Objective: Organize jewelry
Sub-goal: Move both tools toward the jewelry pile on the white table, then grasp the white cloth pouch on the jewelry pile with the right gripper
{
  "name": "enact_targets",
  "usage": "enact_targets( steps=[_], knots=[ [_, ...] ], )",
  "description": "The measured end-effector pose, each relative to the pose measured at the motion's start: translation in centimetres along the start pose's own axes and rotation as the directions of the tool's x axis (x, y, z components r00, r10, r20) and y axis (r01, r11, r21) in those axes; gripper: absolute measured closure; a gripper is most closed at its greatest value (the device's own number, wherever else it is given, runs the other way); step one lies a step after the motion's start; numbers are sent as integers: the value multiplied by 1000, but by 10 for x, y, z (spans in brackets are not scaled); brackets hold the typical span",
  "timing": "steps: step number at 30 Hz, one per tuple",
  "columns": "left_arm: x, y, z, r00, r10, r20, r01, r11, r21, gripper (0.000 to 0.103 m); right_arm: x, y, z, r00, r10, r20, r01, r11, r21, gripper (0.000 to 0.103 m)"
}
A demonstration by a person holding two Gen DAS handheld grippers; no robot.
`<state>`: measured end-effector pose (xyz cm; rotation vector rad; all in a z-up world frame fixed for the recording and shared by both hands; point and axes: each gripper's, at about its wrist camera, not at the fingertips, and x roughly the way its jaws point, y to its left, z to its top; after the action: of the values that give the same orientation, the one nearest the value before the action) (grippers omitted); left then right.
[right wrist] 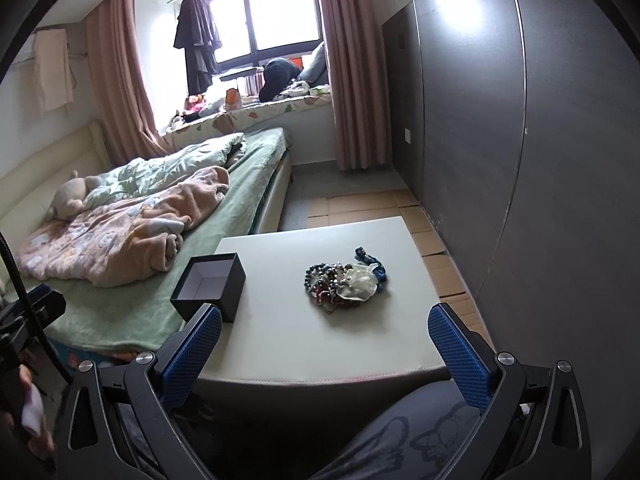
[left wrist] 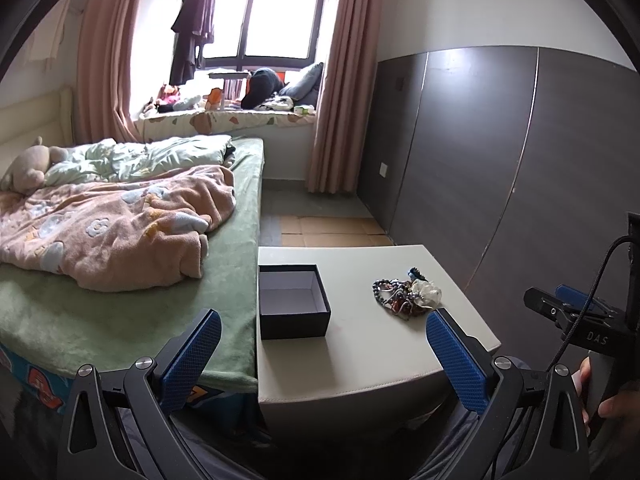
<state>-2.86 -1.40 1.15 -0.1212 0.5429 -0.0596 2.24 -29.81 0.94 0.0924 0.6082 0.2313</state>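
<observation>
A pile of jewelry (left wrist: 406, 294), with bead strings, a white flower piece and a blue piece, lies on the white table (left wrist: 360, 352); it also shows in the right wrist view (right wrist: 346, 282). An open, empty dark box (left wrist: 292, 300) stands at the table's left edge, next to the bed; it also shows in the right wrist view (right wrist: 210, 286). My left gripper (left wrist: 324, 356) is open and empty, held before the table's near edge. My right gripper (right wrist: 326, 348) is open and empty, also short of the near edge. The right gripper also shows at the right of the left wrist view (left wrist: 576, 308).
A bed (left wrist: 132, 280) with a pink blanket and a plush toy runs along the table's left side. A dark panelled wall (left wrist: 500, 160) stands on the right. Cardboard sheets (left wrist: 332, 230) lie on the floor beyond the table. My knee (right wrist: 400, 440) is below the table edge.
</observation>
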Motion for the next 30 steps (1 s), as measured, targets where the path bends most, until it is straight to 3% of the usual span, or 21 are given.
enact_targets(
  steps=[10, 21, 30],
  knots=[
    [-3, 3, -1, 1000, -8, 7, 8, 1000, 3, 1, -1, 4, -1, 1000, 10, 2, -10, 1000, -7, 0],
    [40, -26, 7, 997, -69, -39, 71, 997, 39, 1, 20, -27, -5, 999, -4, -37, 7, 998, 56, 0],
    [90, -50, 10, 985, -120, -124, 133, 986, 100, 15, 57, -61, -8, 993, 60, -102, -48, 992, 115, 0]
  ],
)
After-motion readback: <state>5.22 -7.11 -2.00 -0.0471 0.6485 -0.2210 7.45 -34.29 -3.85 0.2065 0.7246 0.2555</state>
